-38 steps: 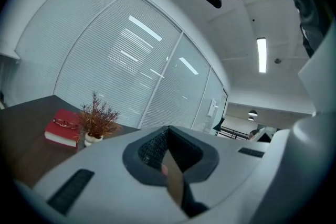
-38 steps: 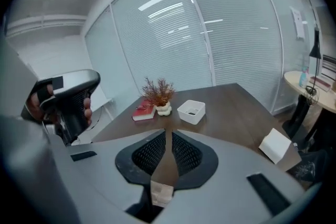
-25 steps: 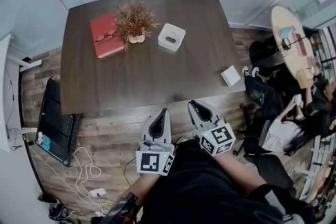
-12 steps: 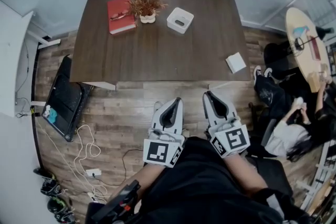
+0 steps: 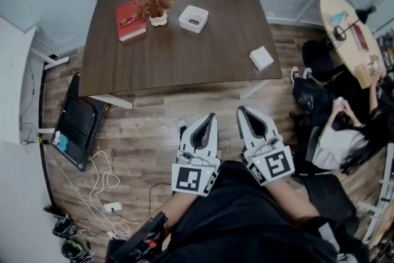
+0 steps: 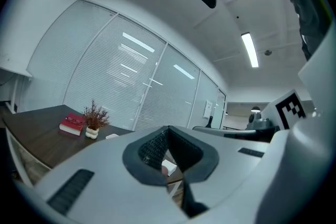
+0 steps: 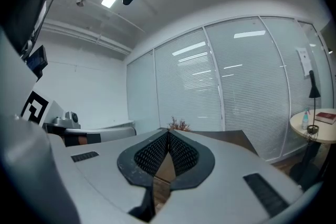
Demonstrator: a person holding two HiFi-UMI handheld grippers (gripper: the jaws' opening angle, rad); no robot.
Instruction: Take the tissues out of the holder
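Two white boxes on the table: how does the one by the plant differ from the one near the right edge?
The box by the plant has a dark slot in its top; the box near the right edge has a plain top. The first sits at the far side beside the plant; the second sits alone at the near corner. Both are white, squarish, flat on the table.

1. We count one tissue holder [image 5: 193,18] on one dark table [image 5: 184,64].
2. One red book [image 5: 130,20] and one potted dried plant [image 5: 155,4].
3. One small white box [image 5: 261,58]; what it is, we cannot tell.
4. Two grippers: left gripper [image 5: 210,116], right gripper [image 5: 241,109].
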